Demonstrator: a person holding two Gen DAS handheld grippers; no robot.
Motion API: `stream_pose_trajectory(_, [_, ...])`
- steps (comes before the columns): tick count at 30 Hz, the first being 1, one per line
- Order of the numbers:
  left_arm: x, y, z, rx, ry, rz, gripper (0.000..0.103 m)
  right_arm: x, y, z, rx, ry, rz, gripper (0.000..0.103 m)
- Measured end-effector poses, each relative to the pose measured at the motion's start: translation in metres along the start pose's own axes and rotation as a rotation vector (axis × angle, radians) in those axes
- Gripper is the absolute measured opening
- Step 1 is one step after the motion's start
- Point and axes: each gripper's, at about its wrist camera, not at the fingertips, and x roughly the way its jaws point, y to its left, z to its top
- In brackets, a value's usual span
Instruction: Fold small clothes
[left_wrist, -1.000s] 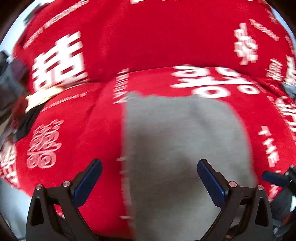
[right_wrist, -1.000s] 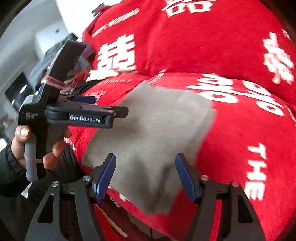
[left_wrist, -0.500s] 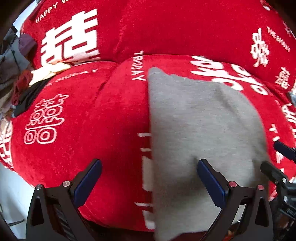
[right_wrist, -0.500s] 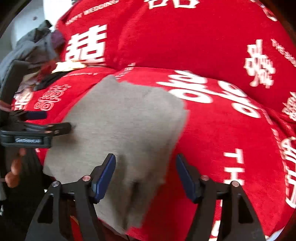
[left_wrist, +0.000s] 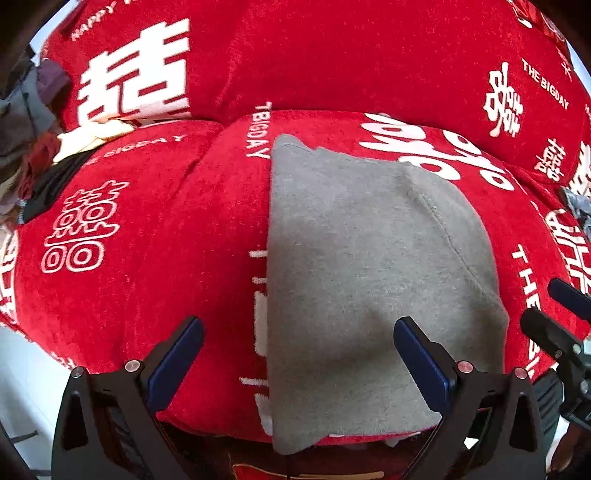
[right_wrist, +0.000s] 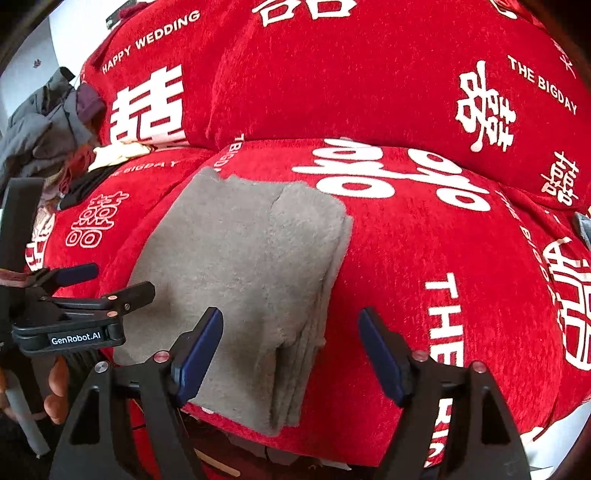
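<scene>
The folded grey garment (right_wrist: 243, 280) lies on the red sofa cushion (right_wrist: 424, 258), long axis running near to far, its stacked right edge just ahead of the empty, opening right gripper (right_wrist: 291, 354), the left gripper (left_wrist: 295, 362) released alongside

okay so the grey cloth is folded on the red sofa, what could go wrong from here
The folded grey cloth overhangs the rounded front edge of the red seat cushion, so it might slide off. Its stacked layers show along the right edge and could splay if nudged. The right gripper is opening with that edge between its jaws, so it could snag.
</scene>
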Motion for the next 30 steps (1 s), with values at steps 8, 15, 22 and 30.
stream_pose_trajectory(8, [0.000, -0.001, -0.007, -0.003, 0.028, -0.013, 0.103, 0.010, 0.016, -0.005, -0.048, 0.059, -0.060, 0.079])
stream_pose_trajectory(15, [-0.002, -0.001, -0.007, -0.002, 0.012, 0.000, 0.103, 0.011, 0.019, -0.005, -0.049, 0.079, -0.068, 0.079])
stream_pose_trajectory(22, [0.000, 0.000, -0.006, -0.010, 0.022, -0.001, 0.103, 0.011, 0.021, -0.002, -0.060, 0.083, -0.073, 0.079])
stream_pose_trajectory(30, [0.002, -0.002, -0.004, -0.004, 0.036, -0.017, 0.103, 0.012, 0.022, 0.001, -0.069, 0.084, -0.084, 0.079])
